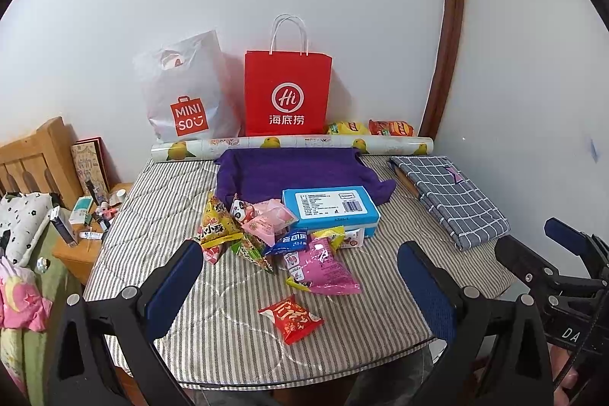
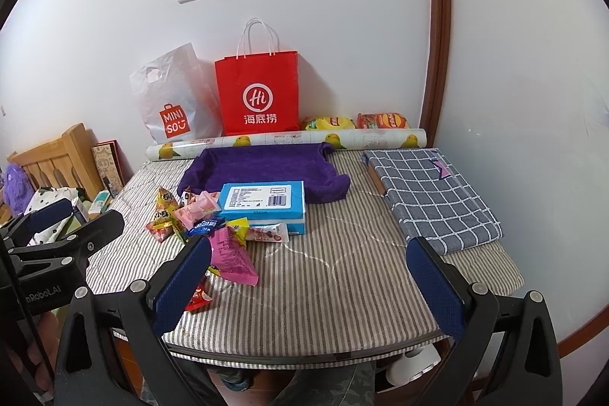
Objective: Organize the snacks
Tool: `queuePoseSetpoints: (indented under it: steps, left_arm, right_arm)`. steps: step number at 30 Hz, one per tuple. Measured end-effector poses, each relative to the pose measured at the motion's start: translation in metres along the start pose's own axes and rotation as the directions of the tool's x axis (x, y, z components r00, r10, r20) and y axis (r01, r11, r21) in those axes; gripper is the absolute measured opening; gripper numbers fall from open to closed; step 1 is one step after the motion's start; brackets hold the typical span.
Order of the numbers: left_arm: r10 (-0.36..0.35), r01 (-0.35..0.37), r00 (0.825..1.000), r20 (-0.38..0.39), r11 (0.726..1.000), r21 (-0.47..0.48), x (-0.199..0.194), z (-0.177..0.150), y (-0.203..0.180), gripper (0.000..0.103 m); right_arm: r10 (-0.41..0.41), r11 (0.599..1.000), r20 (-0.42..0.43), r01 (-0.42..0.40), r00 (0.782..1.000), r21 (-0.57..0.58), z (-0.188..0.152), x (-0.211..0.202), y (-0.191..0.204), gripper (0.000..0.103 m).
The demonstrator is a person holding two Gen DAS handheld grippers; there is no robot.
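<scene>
A pile of small snack packets [image 1: 262,234] lies mid-table on the striped cloth, beside a blue box [image 1: 330,209]; both also show in the right wrist view: the pile [image 2: 198,219], the box [image 2: 263,202]. A pink packet [image 1: 323,267] and a red packet [image 1: 291,319] lie nearer the front. A purple cloth tray [image 1: 289,174] sits behind the box. My left gripper [image 1: 300,288] is open and empty, held above the red packet. My right gripper [image 2: 310,282] is open and empty over the table's front edge.
A red paper bag [image 1: 286,94] and a white Miniso bag [image 1: 186,97] stand against the wall behind a paper roll [image 1: 289,144]. Two chip bags [image 1: 369,128] lie at the back right. A folded checked cloth [image 1: 453,196] lies at the right. A cluttered nightstand [image 1: 87,219] stands at the left.
</scene>
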State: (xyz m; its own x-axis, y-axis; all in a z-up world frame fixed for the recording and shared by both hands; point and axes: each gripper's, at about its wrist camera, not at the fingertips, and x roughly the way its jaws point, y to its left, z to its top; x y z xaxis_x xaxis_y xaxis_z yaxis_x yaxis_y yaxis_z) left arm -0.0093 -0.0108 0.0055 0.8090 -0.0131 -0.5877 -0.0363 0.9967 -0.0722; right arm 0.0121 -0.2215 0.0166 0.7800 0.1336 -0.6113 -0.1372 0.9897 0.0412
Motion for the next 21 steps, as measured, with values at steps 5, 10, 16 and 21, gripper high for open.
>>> queuePoseSetpoints:
  steps: [5, 10, 16, 21]
  left_arm:
    - [-0.001, 0.001, 1.000, -0.002, 1.000, 0.000, 0.000, 0.000, 0.000, 0.103]
    - [0.003, -0.003, 1.000, -0.018, 1.000, -0.002, 0.009, 0.000, 0.005, 0.103]
    - [0.014, -0.015, 0.998, -0.060, 1.000, -0.017, 0.031, -0.006, 0.020, 0.103]
    - [0.064, -0.067, 0.991, -0.116, 0.998, -0.019, 0.060, -0.015, 0.037, 0.103]
  right_arm:
    - [0.003, 1.000, -0.003, -0.003, 1.000, -0.006, 0.000, 0.001, 0.003, 0.101]
    - [0.008, 1.000, -0.008, -0.008, 1.000, -0.015, 0.000, 0.007, 0.006, 0.101]
    - [0.016, 1.000, -0.036, -0.016, 0.999, -0.009, -0.004, 0.026, 0.009, 0.101]
    - [0.019, 1.000, -0.074, -0.019, 0.997, -0.005, -0.009, 0.049, 0.010, 0.101]
